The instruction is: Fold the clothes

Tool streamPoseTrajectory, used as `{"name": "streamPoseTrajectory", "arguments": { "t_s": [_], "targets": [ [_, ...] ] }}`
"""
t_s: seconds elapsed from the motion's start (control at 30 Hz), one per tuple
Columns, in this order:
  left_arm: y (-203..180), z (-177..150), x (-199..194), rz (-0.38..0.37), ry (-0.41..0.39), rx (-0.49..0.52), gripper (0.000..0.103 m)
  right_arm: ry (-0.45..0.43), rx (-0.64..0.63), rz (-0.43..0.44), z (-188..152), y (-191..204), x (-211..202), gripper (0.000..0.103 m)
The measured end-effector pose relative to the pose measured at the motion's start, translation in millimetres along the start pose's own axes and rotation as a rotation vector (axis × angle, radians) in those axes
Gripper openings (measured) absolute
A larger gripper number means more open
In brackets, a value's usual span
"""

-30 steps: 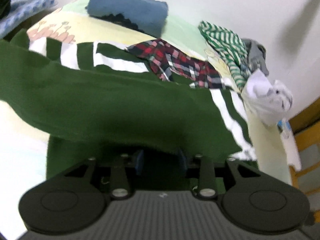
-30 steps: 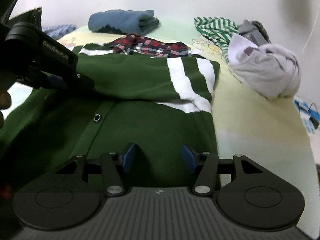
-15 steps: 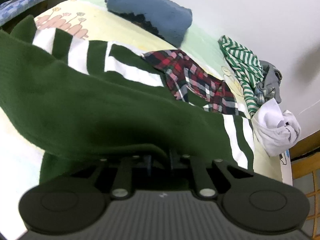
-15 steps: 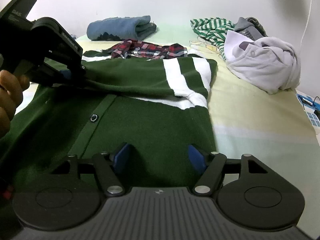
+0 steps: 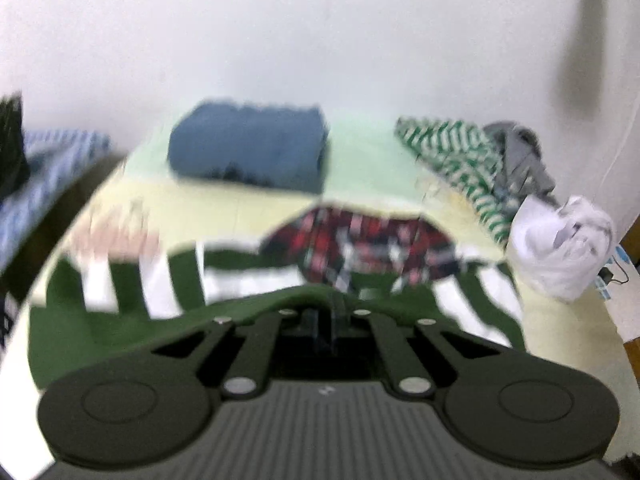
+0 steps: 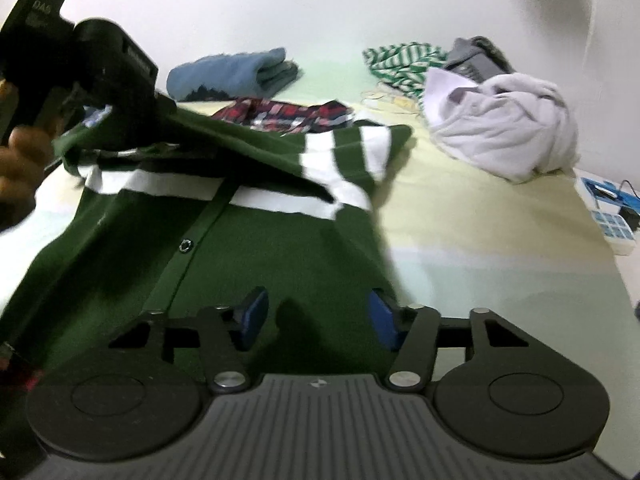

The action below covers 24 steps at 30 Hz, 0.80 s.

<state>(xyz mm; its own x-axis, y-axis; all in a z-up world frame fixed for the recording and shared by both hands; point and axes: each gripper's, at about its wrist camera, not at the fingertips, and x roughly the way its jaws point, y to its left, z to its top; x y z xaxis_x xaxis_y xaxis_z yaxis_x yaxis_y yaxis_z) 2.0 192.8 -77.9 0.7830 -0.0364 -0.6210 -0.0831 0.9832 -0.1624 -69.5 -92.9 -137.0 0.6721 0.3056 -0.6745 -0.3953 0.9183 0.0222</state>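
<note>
bed (image 6: pixel 480 240), pale yellow and green sheet, against a white wall.

green cardigan (image 6: pixel 280 264), white stripes, buttoned front, spread flat across the near half of the bed; one striped sleeve lifted off the body at the left and drawn across toward the middle.

white shirt (image 6: pixel 508 128), crumpled in a heap, far right of the bed, well apart from the cardigan.

blue folded garment (image 6: pixel 236 76), at the far edge by the wall.

green-and-white striped top (image 6: pixel 404 60), loose pile, far right, touching a grey garment (image 6: pixel 476 56) behind the white shirt.

red plaid shirt (image 6: pixel 288 114), flat, just beyond the cardigan's collar end, partly under the raised sleeve.

blue checked cloth (image 5: pixel 52 160), off the bed's far left; blurred.

left claw (image 5: pixel 334 312), held up by a hand (image 6: pixel 20 160), pinched tight on the cardigan's sleeve fabric, cloth draped over its fingertips.

right claw (image 6: pixel 316 316), blue pads (image 6: pixel 252 312) apart and closing in, low over the cardigan's near hem, fabric lying between them, not yet pressed.

small blue-and-white box (image 6: pixel 612 220), with cable, beyond the bed's right edge.
</note>
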Motion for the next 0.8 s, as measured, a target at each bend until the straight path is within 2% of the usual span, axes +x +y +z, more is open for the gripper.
{"name": "streamPoseTrajectory", "arguments": {
  "t_s": [0.2, 0.3, 0.37, 0.43, 0.57, 0.63, 0.7, 0.77, 0.8],
  "targets": [
    [-7.7, 24.9, 3.9, 0.013, -0.045, 0.092, 0.002, 0.018, 0.171, 0.023, -13.4, -26.8, -34.7, 0.051],
    [-7.2, 26.3, 9.1, 0.021, -0.041, 0.135, 0.002, 0.030, 0.217, -0.022, -25.5, -32.1, -50.3, 0.051],
    [-5.1, 26.6, 11.2, 0.018, -0.034, 0.148, 0.002, 0.037, 0.241, -0.042, -34.8, -34.9, -59.6, 0.055],
    [-4.1, 28.1, 13.8, 0.021, -0.032, 0.164, 0.002, 0.078, 0.265, -0.021, -44.0, -35.0, -63.7, 0.056],
    [-6.2, 31.6, 18.9, 0.017, -0.034, 0.202, 0.002, 0.161, 0.227, 0.032, -62.6, -17.3, -70.9, 0.054],
    [-8.1, 32.2, 20.4, 0.015, -0.037, 0.218, 0.002, 0.170, 0.200, -0.011, -72.2, -10.8, -76.3, 0.052],
    [-9.7, 32.8, 21.5, 0.011, -0.039, 0.228, 0.002, 0.170, 0.215, -0.045, -80.2, -11.2, -83.9, 0.046],
    [-11.1, 33.4, 22.1, 0.009, -0.041, 0.231, 0.002, 0.178, 0.250, -0.056, -84.3, -15.7, -92.1, 0.024],
    [-11.7, 34.0, 22.3, 0.007, -0.042, 0.230, 0.002, 0.183, 0.268, -0.056, -85.8, -17.9, -95.4, 0.019]
  ]
}}
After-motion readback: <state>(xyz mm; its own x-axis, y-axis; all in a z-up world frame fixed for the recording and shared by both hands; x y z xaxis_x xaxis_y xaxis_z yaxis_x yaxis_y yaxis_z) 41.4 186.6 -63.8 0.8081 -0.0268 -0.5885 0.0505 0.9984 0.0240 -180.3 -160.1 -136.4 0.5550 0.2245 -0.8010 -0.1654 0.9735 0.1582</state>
